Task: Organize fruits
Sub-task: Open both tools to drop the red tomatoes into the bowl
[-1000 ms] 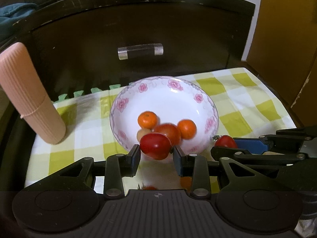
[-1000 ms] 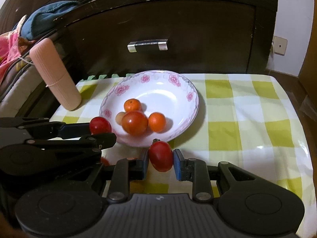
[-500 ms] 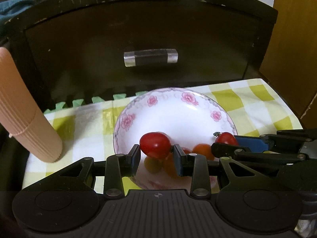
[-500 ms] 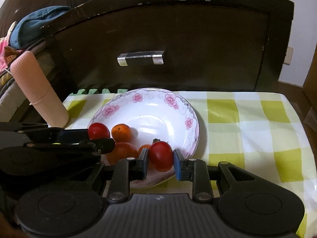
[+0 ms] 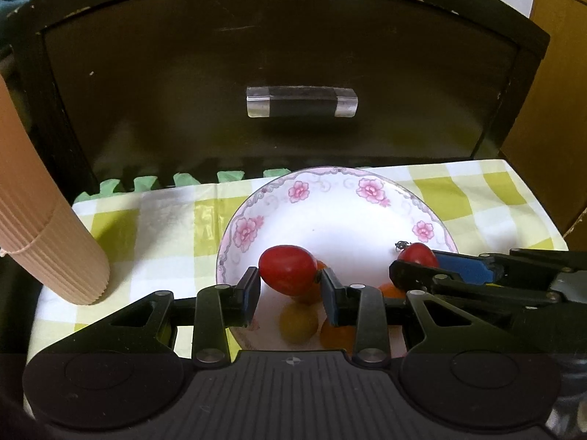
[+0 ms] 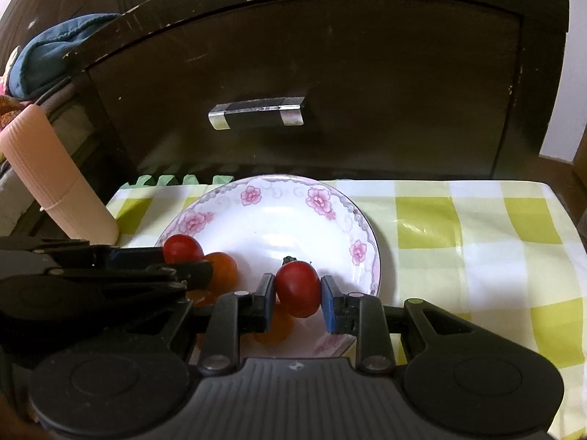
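A white plate with pink flowers (image 5: 367, 190) (image 6: 279, 198) sits on the yellow checked cloth. My left gripper (image 5: 288, 288) is shut on a red tomato (image 5: 288, 268) and holds it above the plate's near part. My right gripper (image 6: 298, 300) is shut on another red tomato (image 6: 298, 288) with a stem, also above the plate. Each gripper shows in the other's view with its tomato (image 5: 418, 255) (image 6: 182, 248). Small orange fruits (image 6: 222, 269) (image 5: 337, 332) and a yellowish one (image 5: 298, 322) lie in the plate below, partly hidden by the fingers.
A dark drawer front with a clear-ended handle (image 5: 301, 102) (image 6: 256, 112) stands right behind the plate. A ribbed pink cylinder (image 5: 40, 234) (image 6: 55, 179) leans at the left on the cloth. The checked cloth (image 6: 477, 227) stretches to the right of the plate.
Both grippers have moved forward with their tomatoes, from the plate's near edge to above the plate. The drawer front looms closer.
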{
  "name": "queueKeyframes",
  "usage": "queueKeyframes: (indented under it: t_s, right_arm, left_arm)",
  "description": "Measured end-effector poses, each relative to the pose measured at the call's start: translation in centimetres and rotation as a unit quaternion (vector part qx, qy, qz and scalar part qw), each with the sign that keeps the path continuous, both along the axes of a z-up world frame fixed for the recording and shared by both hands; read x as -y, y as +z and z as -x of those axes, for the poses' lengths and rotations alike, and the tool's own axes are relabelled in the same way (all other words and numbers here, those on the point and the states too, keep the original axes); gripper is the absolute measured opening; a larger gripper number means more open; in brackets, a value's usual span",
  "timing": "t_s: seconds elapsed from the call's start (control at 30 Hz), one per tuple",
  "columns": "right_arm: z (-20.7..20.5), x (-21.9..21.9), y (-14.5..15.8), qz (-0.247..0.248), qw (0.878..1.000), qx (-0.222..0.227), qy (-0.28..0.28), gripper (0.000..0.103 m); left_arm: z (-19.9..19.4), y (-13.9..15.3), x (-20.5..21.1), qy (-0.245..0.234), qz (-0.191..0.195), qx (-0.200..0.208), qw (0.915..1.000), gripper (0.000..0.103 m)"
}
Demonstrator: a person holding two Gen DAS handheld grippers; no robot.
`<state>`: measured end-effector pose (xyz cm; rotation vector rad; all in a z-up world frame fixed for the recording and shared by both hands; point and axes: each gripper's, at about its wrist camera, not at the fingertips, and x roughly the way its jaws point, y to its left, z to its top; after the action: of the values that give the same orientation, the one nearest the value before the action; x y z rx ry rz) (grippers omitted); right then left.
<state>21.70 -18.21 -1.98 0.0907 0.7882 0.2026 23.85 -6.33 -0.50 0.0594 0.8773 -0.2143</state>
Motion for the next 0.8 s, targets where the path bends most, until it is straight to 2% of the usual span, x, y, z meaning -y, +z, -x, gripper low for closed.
queueKeyframes:
  t_s: [0.2, 0.8]
  right_arm:
    - [-1.2, 1.1, -0.3, -0.031, 0.999, -0.016, -0.022, 0.027]
    - [-1.4, 0.7, 0.4, -0.033, 0.999, -0.01, -0.022, 0.027]
  left_arm:
    - [0.2, -0.2, 0.5, -0.005, -0.015, 0.003, 0.9999, 0.048]
    - [0.7, 0.8, -0.2, 0.012, -0.012, 0.01, 0.9998, 0.054]
